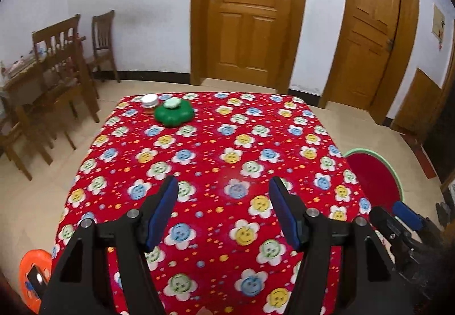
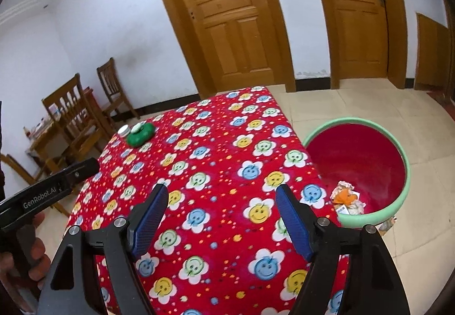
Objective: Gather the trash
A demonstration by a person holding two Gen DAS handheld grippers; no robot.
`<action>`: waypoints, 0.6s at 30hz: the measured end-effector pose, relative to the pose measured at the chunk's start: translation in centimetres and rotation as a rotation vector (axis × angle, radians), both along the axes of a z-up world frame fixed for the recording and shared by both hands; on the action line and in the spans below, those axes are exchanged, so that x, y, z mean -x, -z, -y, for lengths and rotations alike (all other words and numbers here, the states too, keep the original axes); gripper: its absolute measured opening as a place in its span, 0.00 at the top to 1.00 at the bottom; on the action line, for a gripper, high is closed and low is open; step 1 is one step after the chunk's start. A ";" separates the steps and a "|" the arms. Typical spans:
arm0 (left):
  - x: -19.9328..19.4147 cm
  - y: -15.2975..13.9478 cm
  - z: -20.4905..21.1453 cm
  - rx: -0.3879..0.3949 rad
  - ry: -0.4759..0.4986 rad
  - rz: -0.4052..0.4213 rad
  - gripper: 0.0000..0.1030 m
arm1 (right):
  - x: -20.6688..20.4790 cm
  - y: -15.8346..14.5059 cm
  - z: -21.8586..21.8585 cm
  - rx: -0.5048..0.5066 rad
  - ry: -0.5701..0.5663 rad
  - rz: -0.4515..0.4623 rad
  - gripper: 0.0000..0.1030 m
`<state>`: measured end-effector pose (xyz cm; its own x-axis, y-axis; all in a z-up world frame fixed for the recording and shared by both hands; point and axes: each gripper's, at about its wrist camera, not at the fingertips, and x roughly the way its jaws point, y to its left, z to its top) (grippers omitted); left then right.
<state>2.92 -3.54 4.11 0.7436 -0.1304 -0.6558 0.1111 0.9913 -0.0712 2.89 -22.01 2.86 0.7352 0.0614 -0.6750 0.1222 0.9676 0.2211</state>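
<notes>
Right of the right gripper (image 2: 220,218), only its own view shows crumpled trash (image 2: 347,197) inside the red bin (image 2: 398,201). Both it and the left gripper (image 1: 223,211) gape empty above the tablecloth (image 1: 216,141).

**Two wrist views over one table**

Each fisheye looks forward and downward along its own fingers, close above the near end of the red flowered table (image 1: 216,144). The left view faces the wooden doors (image 1: 250,13) squarely; the right view sits further right (and tilted), taking in the red bin (image 2: 358,161). Both share table, doors and chairs (image 1: 57,59).
</notes>
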 end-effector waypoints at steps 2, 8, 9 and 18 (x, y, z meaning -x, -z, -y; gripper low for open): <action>0.4 0.3 -0.3 -0.005 -0.012 0.000 0.36 | 0.2 0.0 -0.7 0.020 -0.004 0.006 0.24; 1.2 1.4 -1.1 -0.006 -0.031 -0.006 0.36 | 0.5 0.5 -1.9 0.052 -0.010 0.006 0.24; 1.3 1.5 -1.1 -0.005 -0.034 -0.006 0.36 | 0.6 0.6 -2.0 0.055 -0.010 0.005 0.24; 1.0 2.6 -1.8 -0.004 -0.067 -0.020 0.36 | 0.4 1.5 -2.1 0.061 -0.002 -0.023 0.24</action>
